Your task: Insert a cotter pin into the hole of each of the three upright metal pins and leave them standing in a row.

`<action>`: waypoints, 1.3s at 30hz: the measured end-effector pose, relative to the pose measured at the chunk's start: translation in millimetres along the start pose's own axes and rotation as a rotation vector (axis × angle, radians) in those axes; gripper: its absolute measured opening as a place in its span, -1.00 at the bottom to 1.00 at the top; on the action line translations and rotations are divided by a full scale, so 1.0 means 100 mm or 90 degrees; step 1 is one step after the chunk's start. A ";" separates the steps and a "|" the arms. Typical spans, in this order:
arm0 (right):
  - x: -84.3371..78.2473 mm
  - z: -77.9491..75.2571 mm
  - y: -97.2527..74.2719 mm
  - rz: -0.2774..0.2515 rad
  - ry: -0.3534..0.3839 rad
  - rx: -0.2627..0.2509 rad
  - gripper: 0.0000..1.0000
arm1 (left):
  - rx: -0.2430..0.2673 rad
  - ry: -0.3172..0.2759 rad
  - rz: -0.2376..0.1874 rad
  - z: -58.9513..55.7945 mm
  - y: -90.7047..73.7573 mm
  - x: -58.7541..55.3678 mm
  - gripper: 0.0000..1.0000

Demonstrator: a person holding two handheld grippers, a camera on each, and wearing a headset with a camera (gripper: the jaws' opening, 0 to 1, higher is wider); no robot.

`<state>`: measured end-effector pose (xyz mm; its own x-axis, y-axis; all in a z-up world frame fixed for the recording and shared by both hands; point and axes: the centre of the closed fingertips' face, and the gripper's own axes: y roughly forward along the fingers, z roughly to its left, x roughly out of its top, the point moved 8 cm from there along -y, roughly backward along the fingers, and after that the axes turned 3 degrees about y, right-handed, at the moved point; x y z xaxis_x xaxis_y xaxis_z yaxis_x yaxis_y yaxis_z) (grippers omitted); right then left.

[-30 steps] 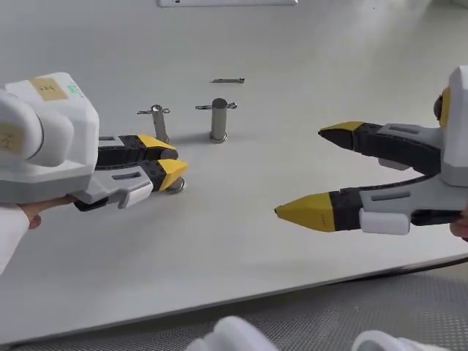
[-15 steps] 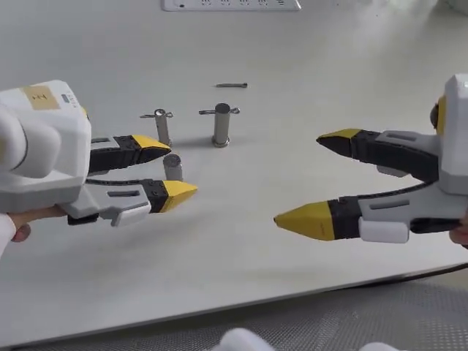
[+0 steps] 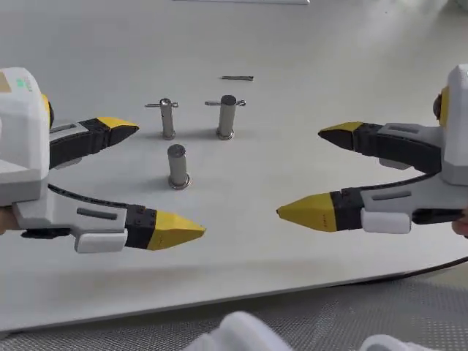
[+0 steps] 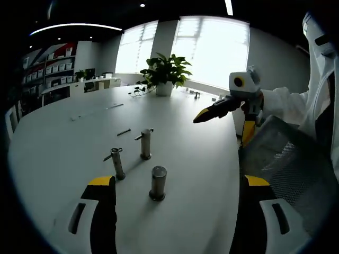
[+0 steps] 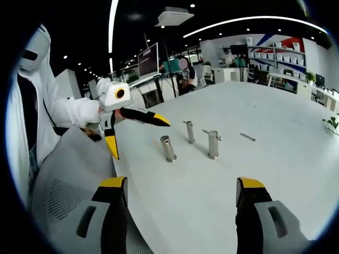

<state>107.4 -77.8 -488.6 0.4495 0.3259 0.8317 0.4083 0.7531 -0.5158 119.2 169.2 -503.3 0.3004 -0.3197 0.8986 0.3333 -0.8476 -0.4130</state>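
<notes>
Gaping wide, left claw (image 3: 168, 180) and right claw (image 3: 300, 172), both empty

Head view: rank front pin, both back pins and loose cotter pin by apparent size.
1. Front pin and back right pin: alike; front is nearer, so unranked.
2. Back left pin, thinner.
3. Loose cotter pin.
</notes>
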 end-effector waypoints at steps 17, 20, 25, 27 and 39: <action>0.48 -0.44 0.03 0.115 -0.118 0.026 0.49 | 0.017 -0.073 -0.032 0.01 -0.20 -0.16 0.99; 0.64 -0.55 0.04 0.117 -0.121 0.030 0.44 | 0.028 -0.100 -0.062 0.07 -0.26 -0.18 0.99; 0.85 -0.78 0.14 0.141 -0.161 0.038 0.37 | 0.043 -0.103 -0.068 0.11 -0.35 -0.21 0.98; 0.91 -0.84 0.20 0.158 -0.177 0.045 0.37 | 0.045 -0.103 -0.070 0.12 -0.38 -0.22 0.98; 1.07 -1.22 0.66 0.260 -0.230 0.061 0.16 | 0.057 -0.092 -0.047 0.15 -0.47 -0.31 0.98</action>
<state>279.6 -63.5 -458.4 0.2477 0.7654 0.5940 0.1756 0.5675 -0.8044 107.7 225.3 -514.2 0.3946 -0.1885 0.8993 0.4356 -0.8234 -0.3637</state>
